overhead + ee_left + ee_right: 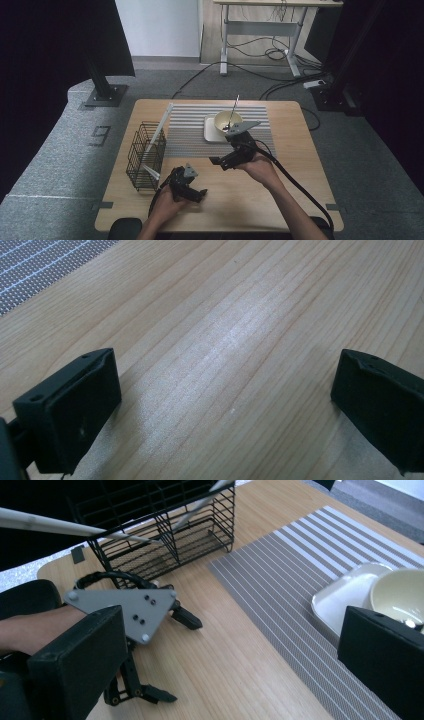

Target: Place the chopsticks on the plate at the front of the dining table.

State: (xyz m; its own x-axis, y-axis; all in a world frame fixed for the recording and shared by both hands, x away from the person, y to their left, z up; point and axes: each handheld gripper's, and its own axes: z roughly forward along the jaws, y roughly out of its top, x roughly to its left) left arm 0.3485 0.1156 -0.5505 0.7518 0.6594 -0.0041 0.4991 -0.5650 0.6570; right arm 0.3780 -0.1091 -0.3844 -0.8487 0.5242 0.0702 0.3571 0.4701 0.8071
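My left gripper (199,193) rests low over bare wood near the table's front edge, jaws wide apart and empty (225,405); the right gripper view also catches it (182,660) with its grey plate on top. Held above the table's middle, my right gripper (220,164) is open too, with nothing between its jaws (230,665). A cream bowl (227,121) (400,592) sits on a white square plate (210,131) (340,600), and a thin utensil (234,107) stands in the bowl. The black wire basket (146,155) (165,525) at the left holds long white sticks (159,127) (60,527).
A grey striped placemat (190,135) (280,580) (30,270) lies under the plate across the back middle of the wooden table (260,205). Cables trail from both grippers off the front edge. Dark stands and a desk stand on the floor beyond.
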